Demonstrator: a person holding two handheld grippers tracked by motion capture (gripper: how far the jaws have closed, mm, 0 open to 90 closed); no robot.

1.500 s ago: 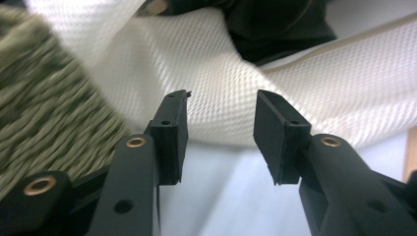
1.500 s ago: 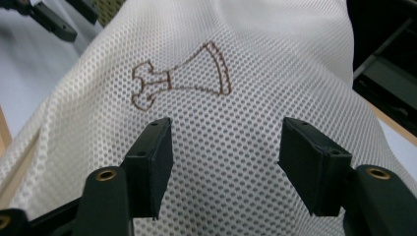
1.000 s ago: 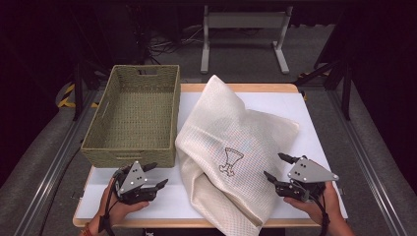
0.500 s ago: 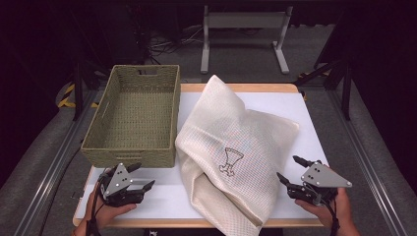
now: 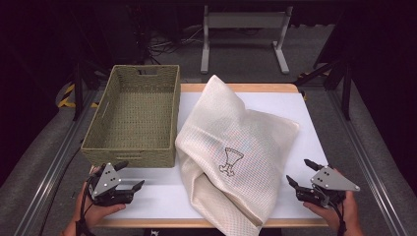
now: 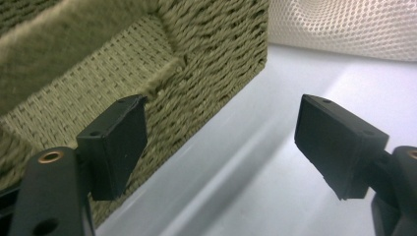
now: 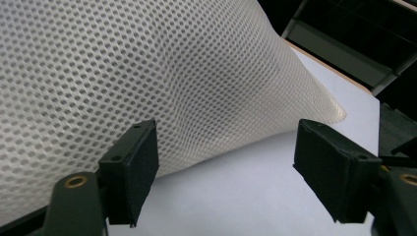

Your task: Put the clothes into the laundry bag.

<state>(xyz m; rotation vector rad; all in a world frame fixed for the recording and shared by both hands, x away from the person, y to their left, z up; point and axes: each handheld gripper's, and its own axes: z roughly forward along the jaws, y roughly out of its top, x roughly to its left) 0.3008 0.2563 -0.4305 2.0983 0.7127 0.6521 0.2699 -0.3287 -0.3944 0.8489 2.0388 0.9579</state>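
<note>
A cream waffle-weave cloth [image 5: 236,147] with a small dark printed figure lies crumpled across the middle of the white table [image 5: 314,123]. An olive woven basket [image 5: 135,115] stands empty at the left. My left gripper [image 5: 130,175] rests near the front left edge, just in front of the basket, jaws open and empty. In the left gripper view the basket's wall [image 6: 162,78] is close ahead and the cloth [image 6: 344,24] lies beyond. My right gripper [image 5: 300,172] sits at the front right, open and empty, beside the cloth's edge [image 7: 147,73].
The table's wooden rim [image 5: 236,87] runs along the far and front edges. Metal rails [image 5: 44,167] flank the table on both sides. A grey stand [image 5: 241,29] is on the dark floor behind.
Both grippers have drawn back toward the front edge of the table and away from the cloth. The cloth and basket have not moved.
</note>
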